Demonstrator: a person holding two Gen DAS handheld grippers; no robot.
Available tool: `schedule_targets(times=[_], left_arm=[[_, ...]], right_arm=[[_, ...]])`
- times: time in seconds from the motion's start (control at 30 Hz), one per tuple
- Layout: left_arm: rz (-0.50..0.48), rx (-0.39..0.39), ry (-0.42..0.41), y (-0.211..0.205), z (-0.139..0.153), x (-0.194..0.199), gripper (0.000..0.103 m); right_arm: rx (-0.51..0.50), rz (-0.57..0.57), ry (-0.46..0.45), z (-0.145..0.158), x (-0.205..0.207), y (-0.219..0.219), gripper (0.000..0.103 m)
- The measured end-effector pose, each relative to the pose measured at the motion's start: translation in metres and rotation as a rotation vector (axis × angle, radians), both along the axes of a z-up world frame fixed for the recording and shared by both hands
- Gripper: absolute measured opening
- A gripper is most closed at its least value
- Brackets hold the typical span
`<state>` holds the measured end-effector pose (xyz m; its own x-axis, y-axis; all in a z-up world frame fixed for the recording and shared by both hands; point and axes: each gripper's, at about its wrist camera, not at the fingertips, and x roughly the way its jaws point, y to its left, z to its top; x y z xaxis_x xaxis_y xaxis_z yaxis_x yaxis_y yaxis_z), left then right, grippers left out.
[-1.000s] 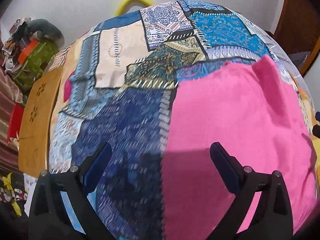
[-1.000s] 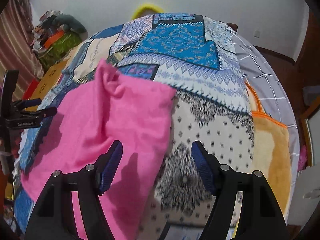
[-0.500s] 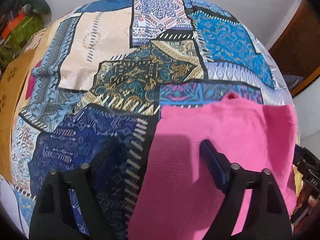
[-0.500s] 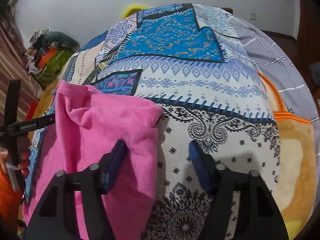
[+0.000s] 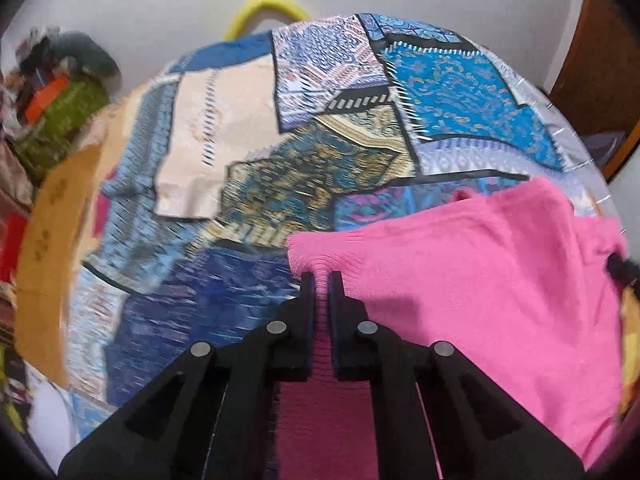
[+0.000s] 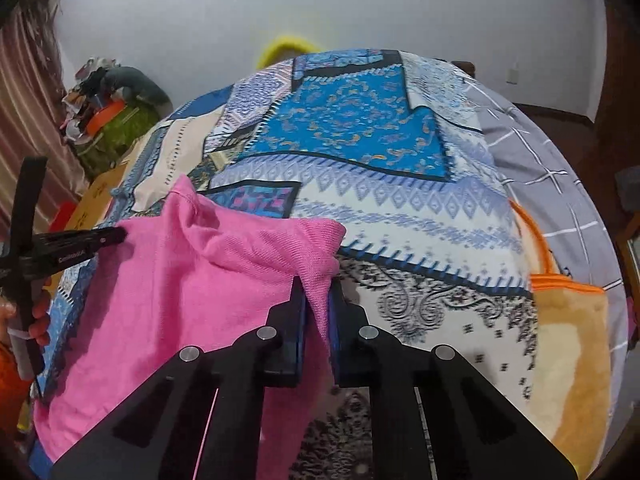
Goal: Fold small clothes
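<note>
Nearest in each wrist view stand the matte black, angular linkages of a gripper with round metal pivot pins. The left gripper [image 5: 319,280] is clamped narrow on a ribbed corner of the pink knit garment [image 5: 480,280], a thin ridge of fabric pinched between its blue-faced fingers [image 5: 307,300]. The right gripper [image 6: 317,290] likewise pinches a drooping fold at the opposite, right-hand corner of the same garment [image 6: 180,288], the cloth hanging in a soft wedge between its fingers [image 6: 297,312]. The garment, a fine-ribbed, matte pink knit, lies spread on the bed between the two grippers, its far edge bunched into a small peak. Beneath it is a patchwork bedspread [image 6: 360,140] of angular panels: dark blue and cream at left, bright blue with gold scrolls farther back, white with black paisley at near right. At the right edge lie a fluffy yellow blanket with orange trim [image 6: 572,340] and a grey sheet with white grid lines [image 6: 540,152]. At far left, a tan wooden board [image 5: 48,248] borders the bed, with a cluttered heap [image 5: 60,100] beyond. Farthest, a yellow hoop [image 5: 266,12] rises against the plain white wall [image 6: 400,8].
</note>
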<state>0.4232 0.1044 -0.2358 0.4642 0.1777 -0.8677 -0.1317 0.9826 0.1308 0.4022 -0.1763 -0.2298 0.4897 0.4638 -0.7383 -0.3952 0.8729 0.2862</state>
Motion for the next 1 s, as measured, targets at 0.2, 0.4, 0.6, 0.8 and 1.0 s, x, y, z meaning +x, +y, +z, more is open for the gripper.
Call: schedule_targets(times=[0.2,0.4,0.6,0.8,1.0], left_arm=[[0.018,0.07,0.044,0.01,-0.013,0.002,0.007],[0.014,0.08,0.054,0.007,-0.01,-0.004,0.012],[0.038,0.028,0.047,0.012,0.011,-0.024,0.027],[0.037,0.017,-0.01,0.011,0.047,-0.056,0.039],[0.034,-0.026,-0.098,0.009,0.089,-0.093,0.06]], right_arm=[[-0.069,-0.009,0.051,-0.02,0.007,0.003,0.01],[-0.085,-0.012,0.071,-0.012,-0.001,-0.001,0.018],[-0.075,-0.023,0.05,0.01,-0.022,-0.014,0.044],[-0.076,-0.015,-0.001,0.044,-0.05,-0.018,0.047],[-0.081,-0.01,-0.087,0.083,-0.085,-0.023,0.065]])
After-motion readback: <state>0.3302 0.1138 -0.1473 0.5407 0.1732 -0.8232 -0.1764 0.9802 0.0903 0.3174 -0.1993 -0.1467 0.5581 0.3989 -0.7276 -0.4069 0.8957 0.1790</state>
